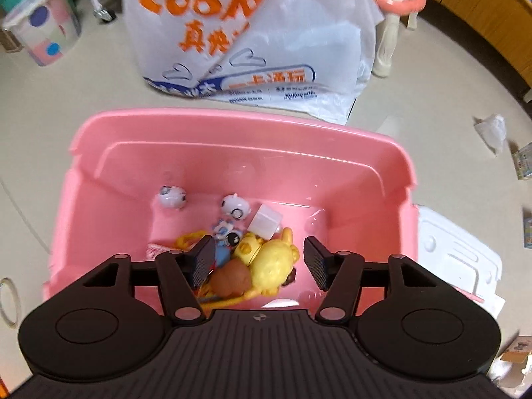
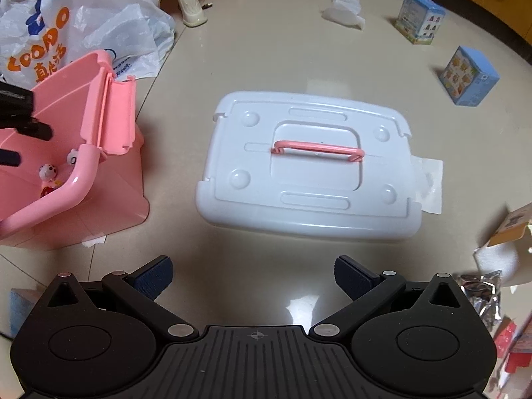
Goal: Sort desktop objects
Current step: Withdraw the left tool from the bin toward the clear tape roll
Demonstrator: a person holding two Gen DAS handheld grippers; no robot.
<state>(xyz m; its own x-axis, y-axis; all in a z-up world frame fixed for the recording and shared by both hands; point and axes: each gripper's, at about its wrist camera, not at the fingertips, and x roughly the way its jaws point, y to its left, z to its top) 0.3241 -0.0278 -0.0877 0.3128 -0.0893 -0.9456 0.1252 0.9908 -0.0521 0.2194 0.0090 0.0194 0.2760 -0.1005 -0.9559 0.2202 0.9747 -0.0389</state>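
Left gripper [image 1: 260, 262]: two fingers [image 1: 203, 259] spread wide, nothing held, poised over the open pink bin [image 1: 232, 126]. Below and between them, a heap of small toys on the bin floor: one yellow figure [image 1: 274, 266], one brown rounded piece [image 1: 231, 279], one blue-and-white figure [image 1: 226, 232], one translucent white cube [image 1: 265, 222]. Farther back, two white round figures [image 1: 171, 197] [image 1: 234, 206], apart from each other, near the far wall. Beyond the bin, on the floor, one large white plastic bag [image 1: 252, 33] with orange lettering; to its left, one lidded container [image 1: 43, 26] with coloured dots.

Right gripper [image 2: 252, 277]: two fingers [image 2: 154, 277] also wide apart, empty, hovering above bare floor. Ahead, one white lid [image 2: 309, 173] lying flat, one pink handle [image 2: 317, 149] at its centre. Left of the lid, the pink bin [image 2: 109, 173], one latch flap [image 2: 119, 119] hanging open at its end. Far right, two blue cartons [image 2: 420, 18] [image 2: 468, 78], well apart from the lid; one crumpled clear wrapper [image 2: 345, 10] near the first. At the right edge, one silver foil packet [image 2: 480, 296], just beside the right finger linkage.
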